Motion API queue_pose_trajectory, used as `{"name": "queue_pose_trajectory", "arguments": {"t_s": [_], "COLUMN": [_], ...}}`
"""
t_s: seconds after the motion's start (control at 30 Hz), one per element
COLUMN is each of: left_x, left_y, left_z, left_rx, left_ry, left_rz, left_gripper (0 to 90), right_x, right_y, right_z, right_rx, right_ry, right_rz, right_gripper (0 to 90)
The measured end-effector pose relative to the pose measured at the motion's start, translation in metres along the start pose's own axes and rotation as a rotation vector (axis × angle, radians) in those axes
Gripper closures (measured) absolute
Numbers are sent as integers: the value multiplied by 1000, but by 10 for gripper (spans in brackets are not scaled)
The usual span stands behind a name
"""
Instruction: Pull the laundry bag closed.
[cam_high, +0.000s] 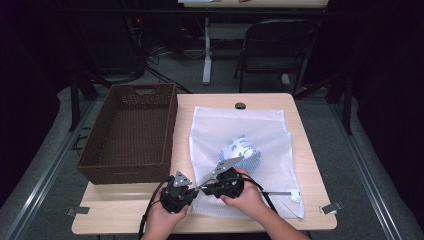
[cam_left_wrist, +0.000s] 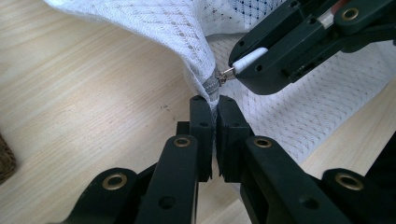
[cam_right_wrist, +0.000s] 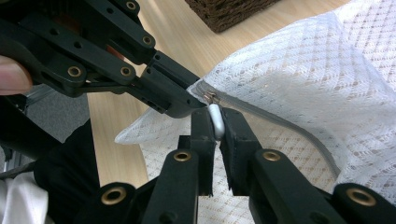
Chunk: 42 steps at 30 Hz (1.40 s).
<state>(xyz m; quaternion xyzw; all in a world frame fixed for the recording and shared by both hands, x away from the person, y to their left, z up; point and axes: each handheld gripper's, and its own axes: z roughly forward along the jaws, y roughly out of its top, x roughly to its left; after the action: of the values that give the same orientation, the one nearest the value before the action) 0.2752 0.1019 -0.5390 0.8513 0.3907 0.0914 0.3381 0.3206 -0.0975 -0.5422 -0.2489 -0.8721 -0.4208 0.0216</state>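
1. Writing: no legible brand, label or text on any item; the folded cloth (cam_high: 241, 150) inside the bag carries a blue-and-white pattern, too small to read as lettering.
2. Count: one mesh bag (cam_high: 260, 131), one zip pull (cam_right_wrist: 215, 120), one basket (cam_high: 131, 131), one table (cam_high: 305, 165), two grippers, two hands, one chair (cam_high: 272, 50) behind the table.
3. Bag: white mesh, lying flat on the right half of the table, just beside the basket; its near left corner is lifted off the wood between the two grippers.
4. Left gripper (cam_left_wrist: 213, 100): jaws together, clamped on the bag's corner at the grey zip end, in the left gripper view.
5. Right gripper (cam_right_wrist: 216, 122): jaws closed on the white zip pull, which sits at the corner end of the grey zip track; seen in the right gripper view.
6. The two grippers meet tip to tip near the table's front edge, in the high view.
7. Basket: brown wicker, rectangular, on the table's left side.
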Motion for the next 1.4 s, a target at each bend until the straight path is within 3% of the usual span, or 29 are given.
{"name": "queue_pose_trajectory", "arguments": {"t_s": [0.67, 0.8, 1.0, 1.17, 1.4], "left_x": [-3, -1, -1, 0, -3], "left_y": [0, 0, 0, 1, 3], "left_z": [0, -1, -2, -4, -4], "left_rx": [-9, -23, -27, -48, -33], "left_ry": [3, -12, -14, -13, 7], "left_rz": [10, -11, -5, -25, -16], "left_gripper": [865, 841, 800, 859, 877], "right_x": [0, 0, 0, -2, -3], "right_y": [0, 0, 0, -1, -2], "right_z": [2, 1, 1, 1, 1], "right_rx": [-4, -4, -3, -10, -4], "right_ry": [10, 16, 19, 20, 21], "right_rz": [13, 21, 24, 46, 67], "right_gripper": [861, 862, 862, 863, 864]}}
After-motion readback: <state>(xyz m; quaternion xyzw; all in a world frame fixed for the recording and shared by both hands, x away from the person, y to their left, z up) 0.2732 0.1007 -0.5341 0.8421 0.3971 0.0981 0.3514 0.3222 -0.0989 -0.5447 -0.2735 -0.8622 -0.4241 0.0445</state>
